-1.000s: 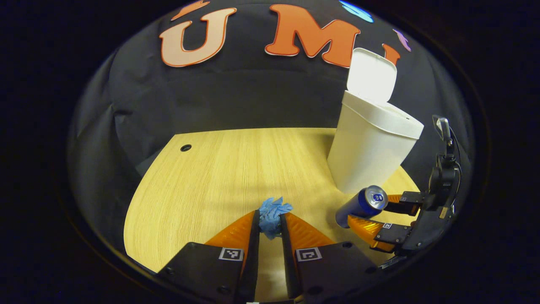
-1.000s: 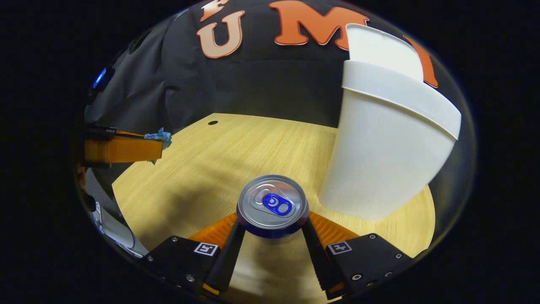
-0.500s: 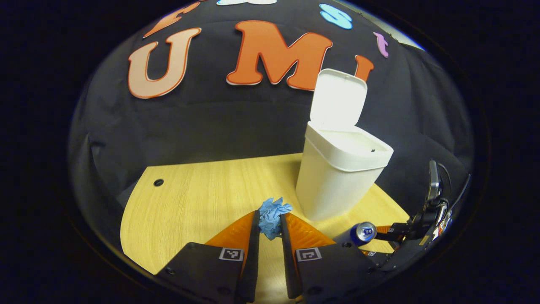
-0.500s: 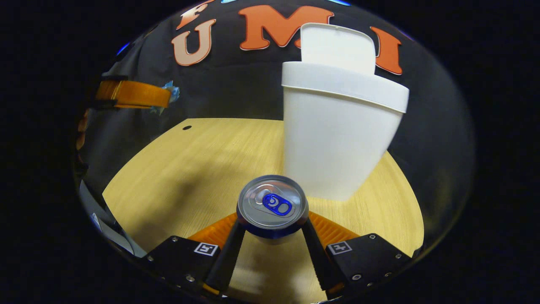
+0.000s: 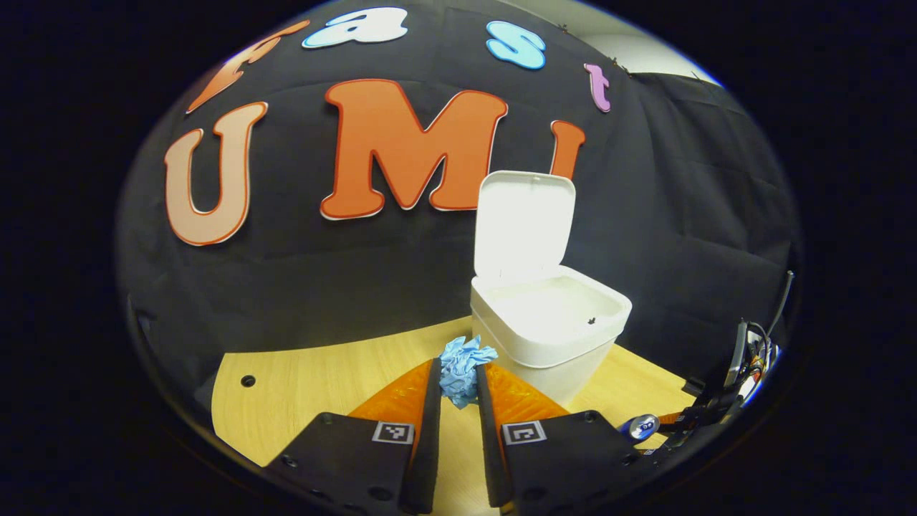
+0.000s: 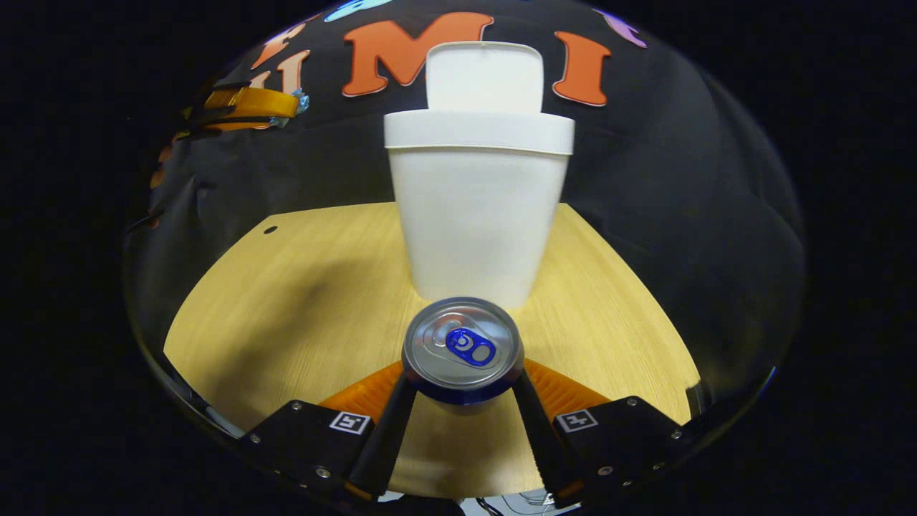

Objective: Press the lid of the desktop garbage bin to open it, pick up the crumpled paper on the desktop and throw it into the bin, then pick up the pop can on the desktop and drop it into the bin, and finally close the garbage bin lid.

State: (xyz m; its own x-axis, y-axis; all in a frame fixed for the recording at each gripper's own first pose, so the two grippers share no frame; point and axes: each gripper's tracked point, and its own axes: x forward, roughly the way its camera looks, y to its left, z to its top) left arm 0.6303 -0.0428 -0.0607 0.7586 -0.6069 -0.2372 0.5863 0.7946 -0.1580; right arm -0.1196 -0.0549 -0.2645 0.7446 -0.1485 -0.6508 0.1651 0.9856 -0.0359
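Jaws first: the left gripper (image 5: 458,383) is nipped tight on the crumpled blue paper ball (image 5: 462,367), held aloft just short of the white plastic desktop bin (image 5: 548,333), whose hinged lid (image 5: 524,223) stands upright. The right gripper (image 6: 462,387) clamps the blue aluminium pop can (image 6: 462,347) above the pale wooden desk (image 6: 286,287). Paper goes first, I reckon: carry it over the rim, then release. The left gripper view looks down into the bin's mouth; the right gripper view sees its front wall.
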